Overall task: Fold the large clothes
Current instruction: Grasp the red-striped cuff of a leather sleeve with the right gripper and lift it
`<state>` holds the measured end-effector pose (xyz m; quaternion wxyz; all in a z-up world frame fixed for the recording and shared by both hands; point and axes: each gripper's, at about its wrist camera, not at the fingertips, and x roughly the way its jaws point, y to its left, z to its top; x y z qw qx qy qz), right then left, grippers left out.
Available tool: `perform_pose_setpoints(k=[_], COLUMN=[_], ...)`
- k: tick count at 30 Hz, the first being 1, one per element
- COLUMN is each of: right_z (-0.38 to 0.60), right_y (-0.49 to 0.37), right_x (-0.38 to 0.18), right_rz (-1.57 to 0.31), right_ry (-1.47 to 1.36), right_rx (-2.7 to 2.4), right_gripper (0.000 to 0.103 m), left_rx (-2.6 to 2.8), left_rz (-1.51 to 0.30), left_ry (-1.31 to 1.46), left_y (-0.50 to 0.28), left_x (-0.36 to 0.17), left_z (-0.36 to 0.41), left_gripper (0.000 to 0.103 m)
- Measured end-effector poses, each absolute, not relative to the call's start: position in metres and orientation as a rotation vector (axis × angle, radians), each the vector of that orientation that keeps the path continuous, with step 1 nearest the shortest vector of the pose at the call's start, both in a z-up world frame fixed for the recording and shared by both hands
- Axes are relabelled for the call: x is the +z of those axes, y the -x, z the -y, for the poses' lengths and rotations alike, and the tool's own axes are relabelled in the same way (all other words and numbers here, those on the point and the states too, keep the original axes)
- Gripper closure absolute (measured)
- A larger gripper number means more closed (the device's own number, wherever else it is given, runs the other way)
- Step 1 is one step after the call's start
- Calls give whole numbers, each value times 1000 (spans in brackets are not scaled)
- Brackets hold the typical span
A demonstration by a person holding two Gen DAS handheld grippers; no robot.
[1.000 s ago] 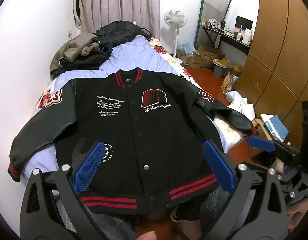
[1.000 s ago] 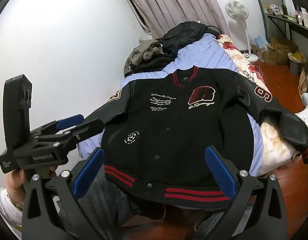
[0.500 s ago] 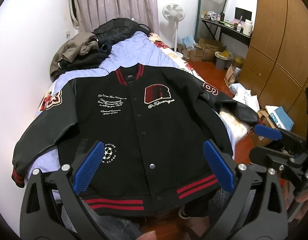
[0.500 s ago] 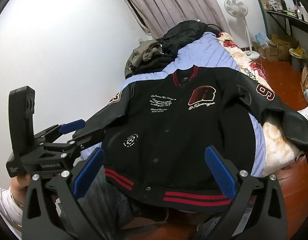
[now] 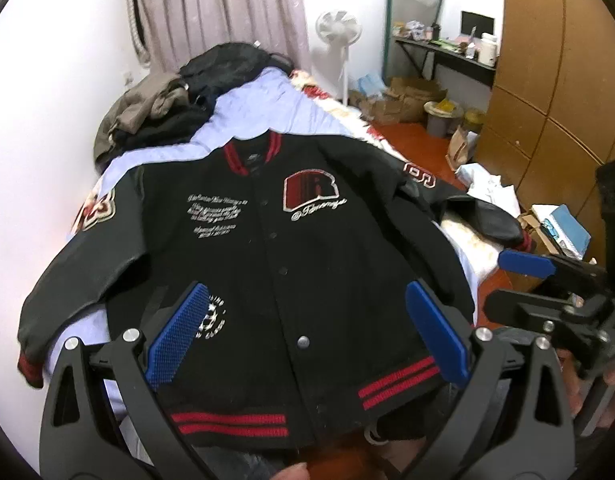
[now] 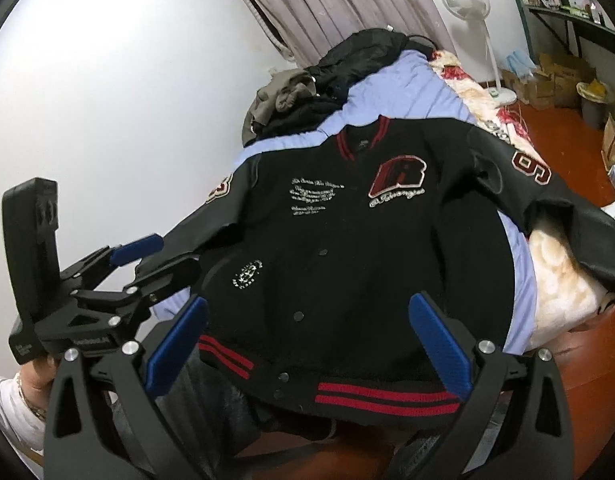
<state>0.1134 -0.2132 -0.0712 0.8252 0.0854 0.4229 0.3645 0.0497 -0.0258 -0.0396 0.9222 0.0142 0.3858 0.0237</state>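
Note:
A black varsity jacket (image 5: 275,264) with red striped collar and hem lies flat, front up, on the bed, sleeves spread to both sides; it also shows in the right wrist view (image 6: 347,248). My left gripper (image 5: 303,332) is open and empty, hovering above the jacket's hem. My right gripper (image 6: 307,340) is open and empty, also above the hem. The right gripper shows at the right of the left wrist view (image 5: 547,292); the left gripper shows at the left of the right wrist view (image 6: 139,272).
A pile of dark clothes (image 5: 175,112) lies at the head of the blue-sheeted bed (image 5: 275,104). A fan (image 5: 339,32), boxes (image 5: 403,100), a desk (image 5: 447,52) and a wooden wardrobe (image 5: 555,80) stand to the right. A white wall (image 6: 107,100) runs along the left.
Both grippers have moved forward a little over the jacket's hem, staying open. The jacket has not moved.

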Motion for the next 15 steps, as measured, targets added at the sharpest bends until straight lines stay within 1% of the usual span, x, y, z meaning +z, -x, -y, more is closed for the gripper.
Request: perform_pose_setpoints(k=[3,4,9,12,15], right_z=[236,256,357,417,457], right_y=[-127,-135,-163,-175,-190], right_x=[-88,-93,-109,-140,-176], right_rz=[-948,-956,-893,-867,-874], right_ry=[-238,-305,-620,-792,-823], right_rx=[747,720,565,420,271], right_gripper=[4,4,4,4,4], left_rx=[12,0,-67,-115,-148], left_rz=[-807,-810,-811,-866,-945], left_ry=[-10,-6,-43,-10,29], left_y=[-55,-56,-61,-72,-84], left_x=[-48,-50,-63,-76,-88], left_z=[24,25,33,35,36], left_gripper=[6,6,6,6,6])
